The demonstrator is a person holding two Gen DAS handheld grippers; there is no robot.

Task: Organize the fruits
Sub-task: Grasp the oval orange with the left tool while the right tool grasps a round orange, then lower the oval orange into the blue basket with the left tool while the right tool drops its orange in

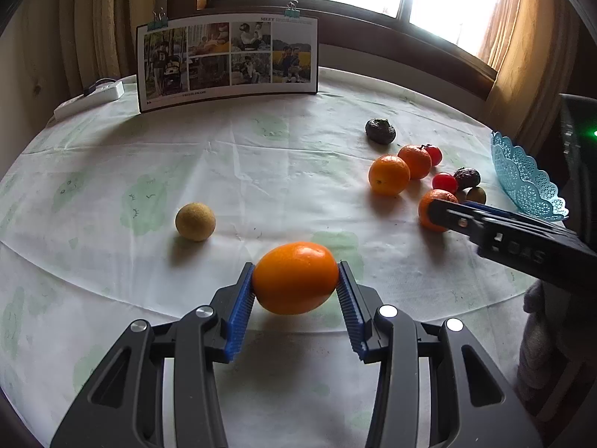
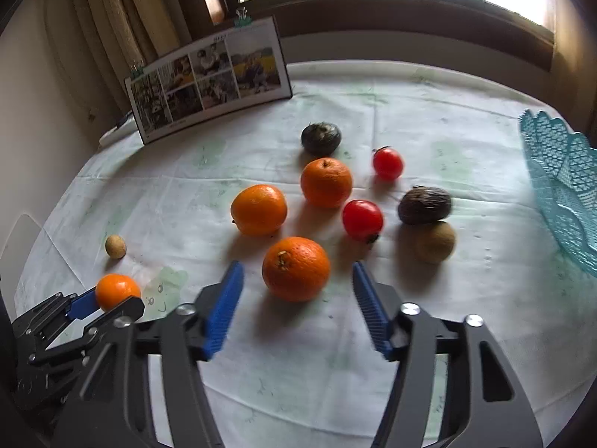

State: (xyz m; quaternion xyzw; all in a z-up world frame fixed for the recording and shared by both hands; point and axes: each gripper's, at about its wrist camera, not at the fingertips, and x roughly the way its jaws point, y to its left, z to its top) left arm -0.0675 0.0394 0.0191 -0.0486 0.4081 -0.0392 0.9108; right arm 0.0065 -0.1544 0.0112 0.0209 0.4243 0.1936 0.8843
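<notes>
My left gripper [image 1: 296, 280] is shut on an orange [image 1: 295, 277], just above the tablecloth; the right wrist view shows the same orange [image 2: 117, 291] in it at the lower left. My right gripper [image 2: 296, 280] is open, its blue pads on either side of another orange [image 2: 296, 268] on the table, not touching it. Beyond lie two more oranges [image 2: 258, 209] [image 2: 326, 182], two red fruits [image 2: 362, 220] [image 2: 388, 164], two dark wrinkled fruits [image 2: 424, 205] [image 2: 321, 138] and a tan fruit [image 2: 434, 242]. A small tan fruit [image 1: 195, 221] lies alone at the left. A turquoise lattice basket [image 2: 559, 183] stands at the right edge.
A photo board [image 1: 227, 59] stands at the back of the round table, with a white power strip [image 1: 89, 99] to its left. The white-and-green tablecloth [image 1: 261, 171] covers the table. A window and curtains are behind.
</notes>
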